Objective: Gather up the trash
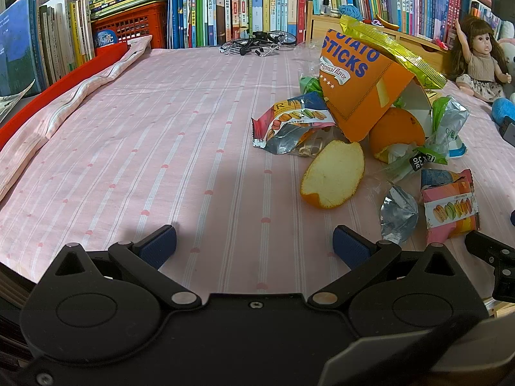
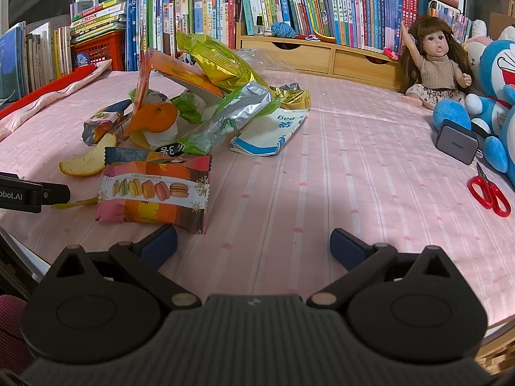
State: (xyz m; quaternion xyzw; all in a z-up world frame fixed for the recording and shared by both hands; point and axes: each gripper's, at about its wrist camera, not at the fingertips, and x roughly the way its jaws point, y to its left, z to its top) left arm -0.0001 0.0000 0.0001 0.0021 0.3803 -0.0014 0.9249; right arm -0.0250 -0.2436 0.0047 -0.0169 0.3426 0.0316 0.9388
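Both the left gripper (image 1: pixel 254 244) and the right gripper (image 2: pixel 253 241) were held wide apart and empty above the pink tablecloth (image 1: pixel 161 148). The trash pile (image 2: pixel 193 103) was heaped on it, a macaron wrapper (image 2: pixel 154 193) lying nearest the right gripper.

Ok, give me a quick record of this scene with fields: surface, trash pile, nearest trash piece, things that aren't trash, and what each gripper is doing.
surface: pink striped cloth
trash pile: potato sticks box, yellow foil bag, orange peel, silver-green wrapper, white bag
nearest trash piece: macaron wrapper, just ahead of the right gripper, toward its left finger
not trash: doll, red scissors, grey charger, blue plush toy
left gripper: open, empty, over bare cloth
right gripper: open, empty
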